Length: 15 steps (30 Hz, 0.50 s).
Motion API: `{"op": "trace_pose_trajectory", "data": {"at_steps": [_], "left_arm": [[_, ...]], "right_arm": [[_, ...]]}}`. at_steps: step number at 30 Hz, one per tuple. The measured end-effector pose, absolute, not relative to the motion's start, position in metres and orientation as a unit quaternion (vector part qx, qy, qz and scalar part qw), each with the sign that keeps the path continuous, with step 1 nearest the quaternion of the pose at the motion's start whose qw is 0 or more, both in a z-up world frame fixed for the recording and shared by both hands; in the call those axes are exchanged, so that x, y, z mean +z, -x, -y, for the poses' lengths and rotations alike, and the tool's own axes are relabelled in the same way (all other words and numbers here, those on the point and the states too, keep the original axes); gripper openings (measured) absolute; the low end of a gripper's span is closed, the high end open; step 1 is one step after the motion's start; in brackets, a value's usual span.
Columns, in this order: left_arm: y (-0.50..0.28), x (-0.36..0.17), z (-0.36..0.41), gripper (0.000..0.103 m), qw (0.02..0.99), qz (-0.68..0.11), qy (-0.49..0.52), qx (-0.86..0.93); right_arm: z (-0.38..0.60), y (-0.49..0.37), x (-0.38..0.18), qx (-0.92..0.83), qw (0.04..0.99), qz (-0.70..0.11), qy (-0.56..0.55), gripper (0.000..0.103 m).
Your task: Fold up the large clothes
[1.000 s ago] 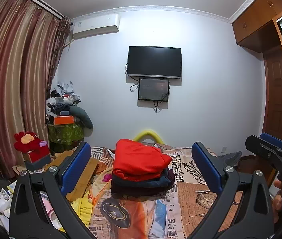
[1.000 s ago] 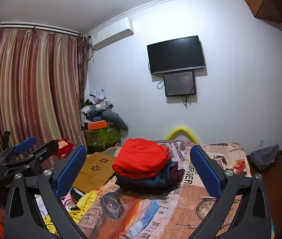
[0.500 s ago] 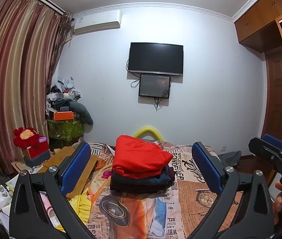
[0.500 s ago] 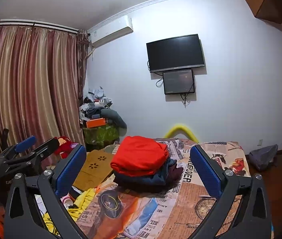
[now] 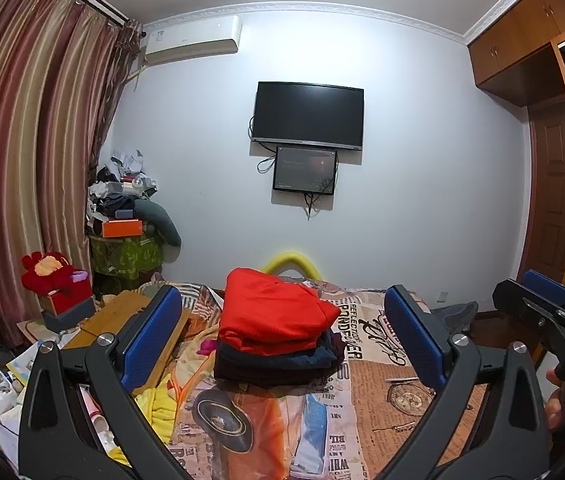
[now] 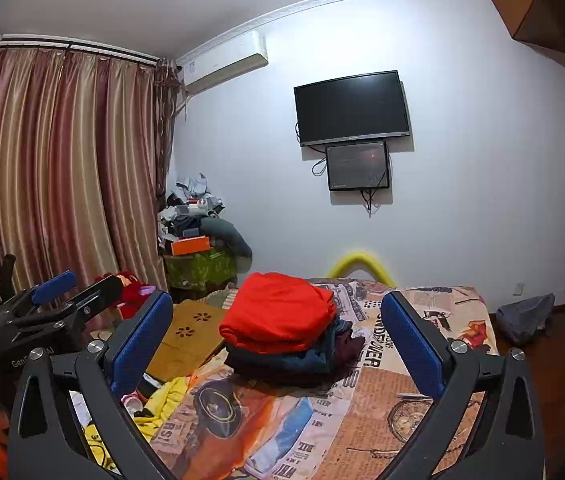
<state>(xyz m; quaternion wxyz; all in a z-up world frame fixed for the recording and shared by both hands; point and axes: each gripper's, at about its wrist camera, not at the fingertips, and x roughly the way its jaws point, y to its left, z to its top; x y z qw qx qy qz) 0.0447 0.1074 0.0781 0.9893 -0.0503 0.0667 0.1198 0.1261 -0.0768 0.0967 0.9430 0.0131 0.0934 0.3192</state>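
Observation:
A stack of folded clothes point(image 5: 278, 340) sits on the bed, a red garment point(image 5: 274, 312) on top of dark blue and maroon ones. It also shows in the right wrist view point(image 6: 282, 332). My left gripper point(image 5: 282, 336) is open and empty, held above the near part of the bed, with the stack seen between its blue pads. My right gripper point(image 6: 278, 340) is open and empty, held likewise. Each gripper shows at the edge of the other's view: the right one point(image 5: 542, 304), the left one point(image 6: 58, 300).
The bed point(image 5: 382, 400) has a newspaper-print cover. Yellow cloth point(image 5: 158, 400) and a wooden lap table point(image 5: 114, 316) lie at its left. A cluttered stand point(image 5: 126, 232) and curtains point(image 5: 22, 160) are at the left, a TV point(image 5: 308, 116) on the far wall, a wardrobe point(image 5: 554, 160) at the right.
Both views have tilted slightly downward and drawn a little back; the stack of clothes has not moved. Both grippers stay open.

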Motion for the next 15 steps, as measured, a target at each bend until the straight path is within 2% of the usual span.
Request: {"op": "trace_pose_trajectory", "data": {"at_steps": [15], "left_arm": [[-0.0453, 0.0765, -0.1077, 0.102, 0.99, -0.072, 0.059, 0.101]], "right_arm": [[0.0793, -0.1239, 0.0983, 0.314, 0.945, -0.093, -0.011, 0.103]]}}
